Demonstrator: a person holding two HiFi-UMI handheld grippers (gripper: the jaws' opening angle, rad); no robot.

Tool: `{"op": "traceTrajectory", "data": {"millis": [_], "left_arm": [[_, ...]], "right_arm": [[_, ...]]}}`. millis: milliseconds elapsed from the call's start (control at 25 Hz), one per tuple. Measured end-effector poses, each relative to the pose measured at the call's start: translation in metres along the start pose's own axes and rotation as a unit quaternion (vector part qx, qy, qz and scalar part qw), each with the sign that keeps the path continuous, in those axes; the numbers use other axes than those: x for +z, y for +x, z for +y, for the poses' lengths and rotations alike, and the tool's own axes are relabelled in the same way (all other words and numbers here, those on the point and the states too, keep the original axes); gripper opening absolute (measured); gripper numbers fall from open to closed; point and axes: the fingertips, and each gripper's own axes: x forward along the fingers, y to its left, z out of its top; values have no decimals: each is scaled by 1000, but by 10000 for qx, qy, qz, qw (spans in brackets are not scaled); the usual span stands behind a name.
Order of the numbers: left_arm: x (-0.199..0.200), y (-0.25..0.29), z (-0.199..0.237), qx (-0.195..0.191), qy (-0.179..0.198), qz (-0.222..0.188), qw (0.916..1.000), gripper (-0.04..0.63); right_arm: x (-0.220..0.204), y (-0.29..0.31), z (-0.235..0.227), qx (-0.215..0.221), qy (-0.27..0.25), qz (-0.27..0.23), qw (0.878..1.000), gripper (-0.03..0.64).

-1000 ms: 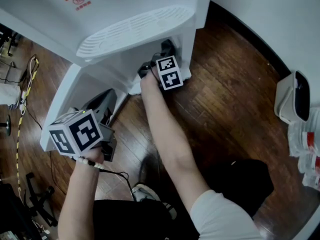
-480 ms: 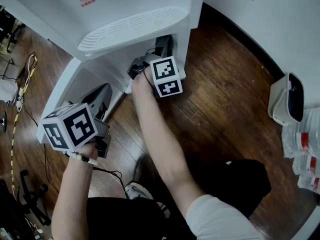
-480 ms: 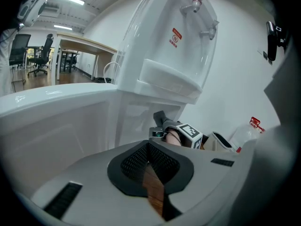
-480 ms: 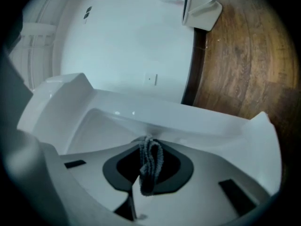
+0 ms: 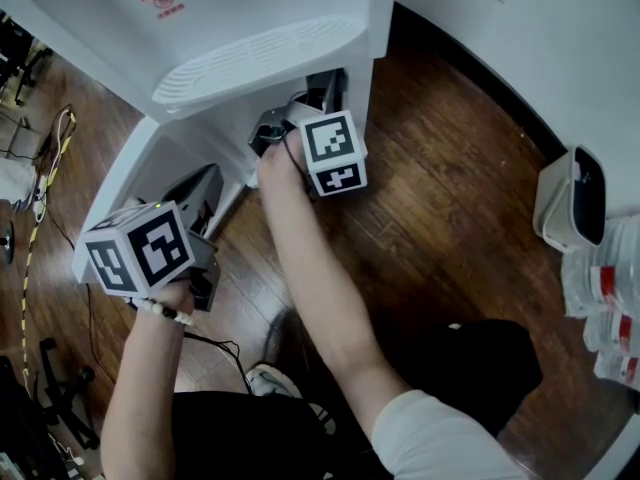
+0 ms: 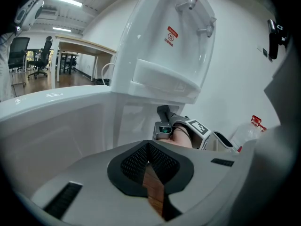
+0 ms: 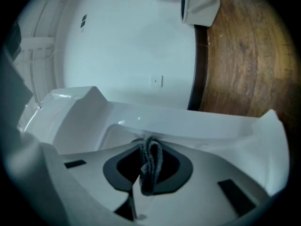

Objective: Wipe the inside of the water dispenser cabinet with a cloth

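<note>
The white water dispenser (image 5: 260, 53) stands at the top of the head view, with its lower cabinet door (image 5: 115, 193) swung open to the left. My right gripper (image 5: 322, 86) reaches into the cabinet opening under the drip tray. In the right gripper view this gripper (image 7: 146, 173) is shut on a grey cloth (image 7: 150, 161), which is bunched and pressed close to the cabinet's white wall (image 7: 155, 121). My left gripper (image 5: 200, 190) is held beside the open door. In its own view the left gripper (image 6: 148, 160) is shut with nothing between the jaws.
A white bin (image 5: 573, 198) and bottles with red labels (image 5: 610, 298) stand at the right on the wooden floor (image 5: 450, 218). Cables (image 5: 40, 218) lie at the left. A dark baseboard (image 5: 480, 63) runs along the wall. A shoe (image 5: 275, 383) is below my arms.
My right gripper, with the cloth in it, has shifted a little to the left in the cabinet opening. The left gripper has stayed beside the door.
</note>
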Motion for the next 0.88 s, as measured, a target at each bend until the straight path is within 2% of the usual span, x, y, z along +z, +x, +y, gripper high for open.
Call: {"op": "traceTrajectory", "data": {"millis": [80, 240, 360, 480, 560, 720, 880], "left_arm": [[0, 1, 1, 16, -7, -2, 10000, -11], [-2, 3, 3, 48, -28, 41, 10000, -11], [-2, 3, 3, 37, -45, 35, 10000, -11], [-1, 4, 3, 21, -33, 32, 10000, -11], [-1, 4, 2, 13, -29, 35, 10000, -11], [-1, 3, 1, -4, -49, 2, 10000, -11], [1, 3, -3, -36, -12, 11, 10000, -11]], "right_arm": [[-3, -1, -10, -110, -81, 25, 9999, 44], [-13, -7, -57, -665, 95, 104, 9977, 44], [-20, -10, -82, -808, -20, 204, 9965, 40], [-27, -18, -120, -1280, 250, 220, 9912, 41], [-24, -23, -146, -1548, 252, 184, 9874, 40], [-17, -32, -169, -1703, 40, 206, 9852, 40], [-16, -37, -180, -1845, 115, 237, 9825, 40]]}}
